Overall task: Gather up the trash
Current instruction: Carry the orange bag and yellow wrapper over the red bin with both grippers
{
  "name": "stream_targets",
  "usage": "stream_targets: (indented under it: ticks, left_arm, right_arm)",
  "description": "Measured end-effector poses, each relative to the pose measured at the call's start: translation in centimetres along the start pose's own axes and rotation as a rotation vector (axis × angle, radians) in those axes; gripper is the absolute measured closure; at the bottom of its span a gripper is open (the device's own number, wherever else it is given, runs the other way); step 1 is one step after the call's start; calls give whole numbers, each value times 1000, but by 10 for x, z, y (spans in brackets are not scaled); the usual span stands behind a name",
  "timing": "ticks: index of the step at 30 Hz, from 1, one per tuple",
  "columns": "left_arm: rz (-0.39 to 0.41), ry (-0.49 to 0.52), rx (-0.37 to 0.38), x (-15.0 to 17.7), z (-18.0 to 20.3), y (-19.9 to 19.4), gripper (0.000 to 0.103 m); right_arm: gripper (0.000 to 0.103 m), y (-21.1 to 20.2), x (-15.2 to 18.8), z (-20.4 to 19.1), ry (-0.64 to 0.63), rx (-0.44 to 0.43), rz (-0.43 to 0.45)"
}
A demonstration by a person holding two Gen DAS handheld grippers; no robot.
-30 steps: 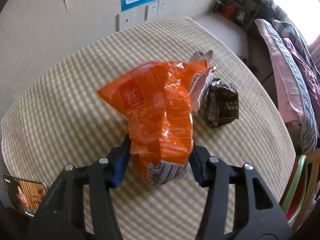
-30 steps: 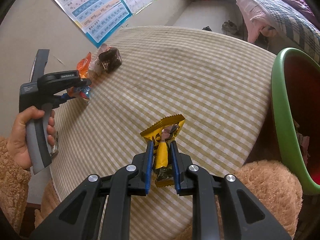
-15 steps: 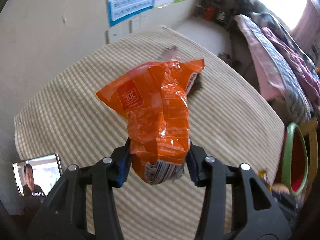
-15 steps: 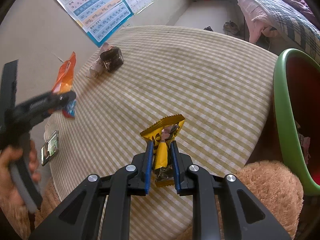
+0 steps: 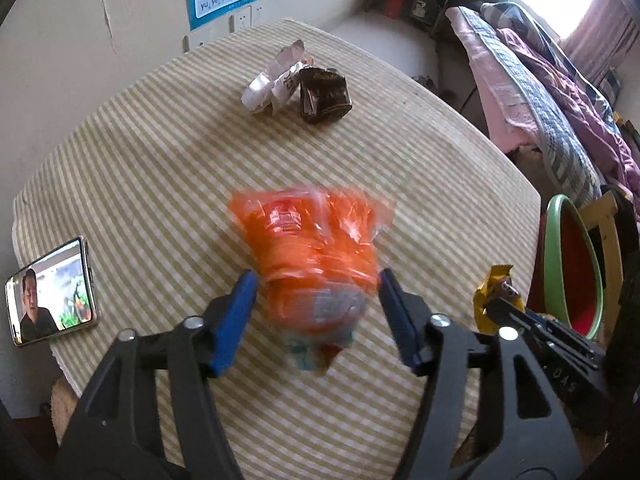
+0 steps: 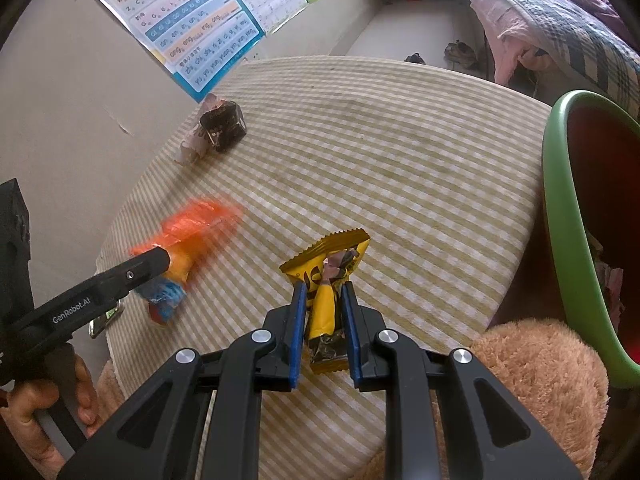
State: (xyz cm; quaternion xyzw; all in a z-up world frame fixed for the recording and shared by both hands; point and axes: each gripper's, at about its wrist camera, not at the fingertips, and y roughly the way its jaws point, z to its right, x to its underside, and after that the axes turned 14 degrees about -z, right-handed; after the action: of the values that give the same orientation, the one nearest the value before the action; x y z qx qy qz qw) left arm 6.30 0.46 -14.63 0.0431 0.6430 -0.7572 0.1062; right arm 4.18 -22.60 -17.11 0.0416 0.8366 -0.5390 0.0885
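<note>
My left gripper point(image 5: 314, 280) is shut on an orange snack bag point(image 5: 316, 252), blurred by motion, held above the checked round table point(image 5: 160, 168). The bag also shows in the right wrist view point(image 6: 188, 236). My right gripper point(image 6: 324, 292) is shut on a yellow wrapper point(image 6: 326, 272) above the table's near edge; the wrapper shows in the left wrist view point(image 5: 494, 296). A dark brown wrapper point(image 5: 324, 96) and a white crumpled wrapper point(image 5: 268, 84) lie together at the table's far side. A green bin point(image 6: 576, 216) with a red inside stands right of the table.
A phone point(image 5: 50, 292) with a lit screen lies at the table's left edge. A fuzzy brown cushion point(image 6: 536, 364) sits below the near edge. A bed point(image 5: 560, 112) stands at the right. Posters point(image 6: 200, 28) hang on the wall behind the table.
My left gripper has swung right and pulled back with the orange bag, which now hangs lower and blurred; the far wrappers are uncovered. My right gripper holds still with the yellow wrapper.
</note>
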Motion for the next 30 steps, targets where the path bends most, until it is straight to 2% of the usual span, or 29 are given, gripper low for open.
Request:
stream_targets:
  ticks: [2, 14, 18, 19, 22, 30]
  left_arm:
    - [4, -1, -1, -1, 0, 0, 35]
    - [-58, 18, -9, 1, 5, 22, 35]
    - [-48, 34, -19, 2, 8, 20, 43]
    - [-43, 36, -26, 2, 9, 19, 49]
    - [-28, 42, -31, 3, 12, 13, 52]
    - [39, 78, -16, 5, 30, -14, 53]
  right_arm:
    - [84, 0, 0, 0, 5, -3, 1]
    - [84, 0, 0, 2, 17, -13, -1]
    - [84, 0, 0, 3, 18, -13, 0]
    - [84, 0, 0, 2, 17, -13, 0]
    - [84, 0, 0, 3, 16, -13, 2]
    - [84, -8, 2, 2, 16, -27, 24]
